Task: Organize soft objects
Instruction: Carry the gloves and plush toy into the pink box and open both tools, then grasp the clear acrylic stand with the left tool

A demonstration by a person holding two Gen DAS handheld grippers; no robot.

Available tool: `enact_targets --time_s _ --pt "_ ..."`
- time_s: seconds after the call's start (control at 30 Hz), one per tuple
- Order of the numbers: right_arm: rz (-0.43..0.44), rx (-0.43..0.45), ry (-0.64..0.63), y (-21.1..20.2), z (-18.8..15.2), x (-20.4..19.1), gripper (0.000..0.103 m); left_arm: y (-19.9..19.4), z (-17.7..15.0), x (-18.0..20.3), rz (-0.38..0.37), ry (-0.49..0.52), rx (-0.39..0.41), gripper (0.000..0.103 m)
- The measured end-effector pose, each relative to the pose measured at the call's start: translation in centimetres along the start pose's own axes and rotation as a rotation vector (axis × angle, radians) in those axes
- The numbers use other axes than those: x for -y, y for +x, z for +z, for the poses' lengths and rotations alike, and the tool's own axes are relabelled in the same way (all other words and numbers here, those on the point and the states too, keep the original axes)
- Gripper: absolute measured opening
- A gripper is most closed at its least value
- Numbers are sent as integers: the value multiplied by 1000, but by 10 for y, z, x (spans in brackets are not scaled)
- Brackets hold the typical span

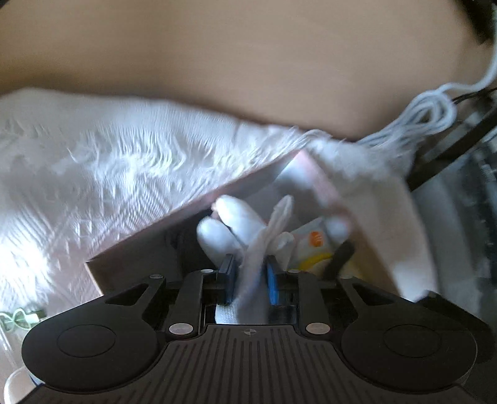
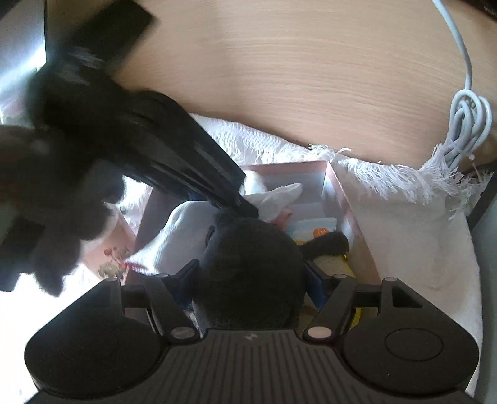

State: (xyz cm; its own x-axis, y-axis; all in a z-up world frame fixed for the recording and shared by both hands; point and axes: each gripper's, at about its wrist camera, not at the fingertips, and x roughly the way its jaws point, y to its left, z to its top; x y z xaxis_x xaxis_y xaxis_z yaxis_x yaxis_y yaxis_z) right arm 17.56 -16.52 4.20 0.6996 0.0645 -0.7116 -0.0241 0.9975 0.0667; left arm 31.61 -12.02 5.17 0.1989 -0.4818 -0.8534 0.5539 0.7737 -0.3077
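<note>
A pink box point(image 1: 198, 211) stands on a white fringed cloth and holds soft things. My left gripper point(image 1: 250, 276) is shut on a thin white cloth piece point(image 1: 267, 236) over the box, next to a white plush toy point(image 1: 223, 227). My right gripper point(image 2: 251, 279) is shut on a black plush toy point(image 2: 251, 267), held over the same box point(image 2: 351, 211). The left gripper's black body point(image 2: 149, 136) crosses the right wrist view and reaches into the box. A white soft item point(image 2: 186, 236) and a black plush limb point(image 2: 329, 242) lie inside.
The white fringed cloth point(image 1: 108, 161) covers a light wooden table point(image 2: 310, 77). A coiled white cable point(image 2: 469, 121) lies at the right beyond the cloth. An orange and yellow packet point(image 1: 313, 245) lies in the box. A black object point(image 2: 118, 28) sits at the far left.
</note>
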Motion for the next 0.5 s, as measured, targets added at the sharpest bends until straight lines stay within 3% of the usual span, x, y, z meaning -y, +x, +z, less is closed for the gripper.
enact_targets --time_s 0.13,0.2,0.27,0.33,0.5 --pt "-9 -6 -5 -1 -1 2 76 -8 1 -2 -42 -27 31 26" --pt "7 13 26 -12 4 6 80 -32 -2 -3 -70 -26 79 26" --pt "35 56 55 -31 10 10 92 -64 -9 -8 -117 -26 147 26" --pt "42 92 78 -50 18 13 94 -99 -19 -16 -134 -17 229 26" --pt "67 143 157 -86 49 16 94 -182 -59 -54 -26 11 461 26"
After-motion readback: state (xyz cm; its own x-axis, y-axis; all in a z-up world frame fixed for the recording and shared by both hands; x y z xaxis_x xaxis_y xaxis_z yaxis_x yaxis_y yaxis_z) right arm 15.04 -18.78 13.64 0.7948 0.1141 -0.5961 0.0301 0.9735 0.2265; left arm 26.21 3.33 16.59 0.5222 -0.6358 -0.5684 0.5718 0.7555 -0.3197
